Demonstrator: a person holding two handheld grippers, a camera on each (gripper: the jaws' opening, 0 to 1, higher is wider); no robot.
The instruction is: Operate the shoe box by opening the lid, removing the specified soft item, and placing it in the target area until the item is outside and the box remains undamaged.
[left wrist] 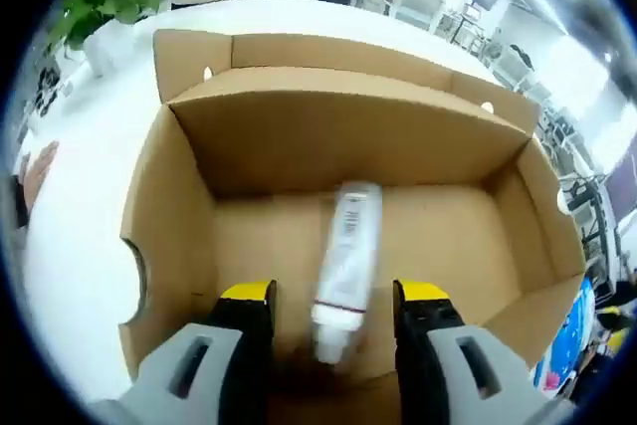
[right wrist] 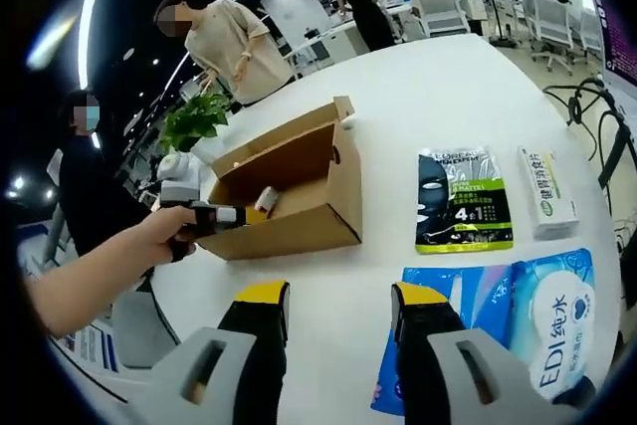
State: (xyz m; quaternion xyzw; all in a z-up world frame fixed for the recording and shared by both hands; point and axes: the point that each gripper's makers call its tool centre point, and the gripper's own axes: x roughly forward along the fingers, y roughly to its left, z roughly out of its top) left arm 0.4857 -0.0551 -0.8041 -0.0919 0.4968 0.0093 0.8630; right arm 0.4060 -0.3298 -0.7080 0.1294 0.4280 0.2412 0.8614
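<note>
Jaws spread, left gripper point(left wrist: 333, 308) over one tube point(left wrist: 345, 271), one shoe box point(left wrist: 179, 246)

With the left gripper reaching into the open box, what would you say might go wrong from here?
1. The white tube lies lengthwise between the open left gripper fingers; it looks rounded, so it might roll or squirt out as they close.
2. The cardboard box has thin walls, and the gripper sits low inside, so lifting at an angle could catch and bend a wall.
3. The box sits loose on the white table; the right gripper is open and apart from it, so it may slide.
</note>
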